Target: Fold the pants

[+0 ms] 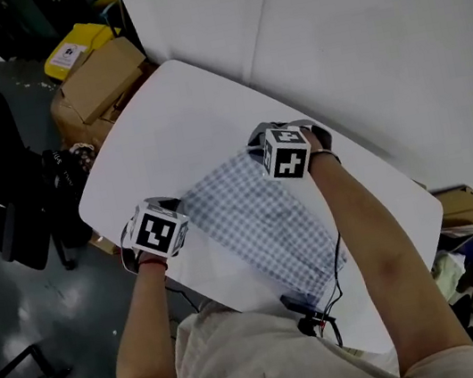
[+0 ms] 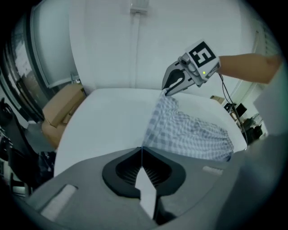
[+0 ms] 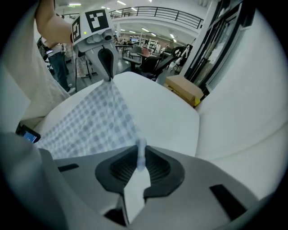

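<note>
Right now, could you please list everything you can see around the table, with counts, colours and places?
table: one, white, centre.
pants: one pair, blue-and-white check, spread on the table.
boxes: two, brown cardboard; one on the floor left of the table, another at its right.
bin: one, yellow, beyond the left box.
chair: one, black, on the floor at left.
small device: one, black, with a cable, at the near table edge.
left gripper: one, grey, shut on a pants corner.
right gripper: one, grey, shut on the other corner.
</note>
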{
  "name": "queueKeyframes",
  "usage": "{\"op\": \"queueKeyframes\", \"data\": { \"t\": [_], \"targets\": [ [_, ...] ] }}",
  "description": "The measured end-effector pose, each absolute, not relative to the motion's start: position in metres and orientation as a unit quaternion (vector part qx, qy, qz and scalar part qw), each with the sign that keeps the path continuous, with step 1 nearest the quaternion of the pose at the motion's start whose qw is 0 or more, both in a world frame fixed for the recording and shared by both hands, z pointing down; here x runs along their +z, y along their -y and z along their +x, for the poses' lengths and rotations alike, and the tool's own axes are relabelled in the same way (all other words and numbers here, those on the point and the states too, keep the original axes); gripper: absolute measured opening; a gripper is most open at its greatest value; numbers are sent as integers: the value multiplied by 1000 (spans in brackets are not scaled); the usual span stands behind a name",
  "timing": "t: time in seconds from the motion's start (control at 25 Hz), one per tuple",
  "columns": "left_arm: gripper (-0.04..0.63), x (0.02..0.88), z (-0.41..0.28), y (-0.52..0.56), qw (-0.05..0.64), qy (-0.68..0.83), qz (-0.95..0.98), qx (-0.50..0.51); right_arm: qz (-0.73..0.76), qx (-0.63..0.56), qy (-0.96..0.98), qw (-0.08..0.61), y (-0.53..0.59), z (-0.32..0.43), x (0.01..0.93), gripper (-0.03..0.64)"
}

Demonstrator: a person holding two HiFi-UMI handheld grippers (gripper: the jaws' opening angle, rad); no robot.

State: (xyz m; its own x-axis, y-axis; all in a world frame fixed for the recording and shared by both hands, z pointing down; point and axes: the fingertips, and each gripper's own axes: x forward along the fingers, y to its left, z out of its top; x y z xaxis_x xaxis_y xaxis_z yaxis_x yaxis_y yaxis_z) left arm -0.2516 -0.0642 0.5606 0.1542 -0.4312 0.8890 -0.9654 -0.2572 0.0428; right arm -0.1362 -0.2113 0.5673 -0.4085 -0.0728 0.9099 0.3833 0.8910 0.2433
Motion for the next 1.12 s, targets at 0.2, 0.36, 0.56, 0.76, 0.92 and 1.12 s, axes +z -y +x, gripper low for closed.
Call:
{"op": "queueKeyframes", "data": {
  "t": [0.2,0.36,0.56,0.76,0.92,1.12],
  "targets": [
    [18,527,-274,73,293,522,678,426,-81,-246,824,505,217,-160,535,58],
    [17,507,-258,64,277,518,693,417,-79,-278,831,476,210,-149,513,58],
    [17,491,-210,40,248,497,726,405,-70,-313,839,439,184,-104,494,58],
    [18,480,-146,7,233,459,761,395,-55,-338,845,411,152,-44,487,58],
    [17,477,-94,-20,224,415,787,399,-44,-338,849,403,128,0,485,58],
    [17,495,-42,-52,238,356,804,412,-45,-336,842,420,95,55,500,60]
  ]
}}
